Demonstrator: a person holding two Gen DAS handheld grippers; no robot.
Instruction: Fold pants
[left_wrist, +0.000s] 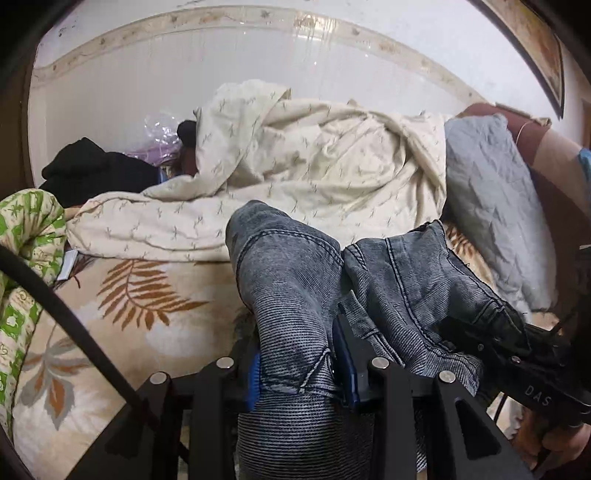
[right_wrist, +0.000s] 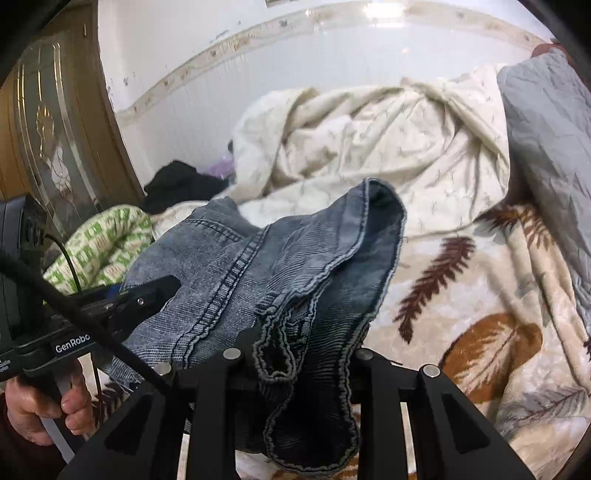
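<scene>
The pants are grey-blue washed jeans (left_wrist: 288, 280), held up above the bed by both grippers. My left gripper (left_wrist: 295, 354) is shut on a bunched fold of the jeans, with its blue pads pressed on either side of the cloth. My right gripper (right_wrist: 295, 354) is shut on another part of the jeans (right_wrist: 280, 266), near a frayed hem that hangs over its fingers. The right gripper also shows at the right in the left wrist view (left_wrist: 517, 339), and the left gripper shows at the left in the right wrist view (right_wrist: 147, 295). The two grippers are close together.
The bed carries a cream blanket with brown leaf prints (left_wrist: 147, 295), a rumpled cream duvet (left_wrist: 314, 155), a grey pillow (left_wrist: 491, 199), a green patterned quilt (left_wrist: 29, 229) and black clothes (left_wrist: 88, 170). A white wall lies behind. A wooden door (right_wrist: 48, 122) stands at the left.
</scene>
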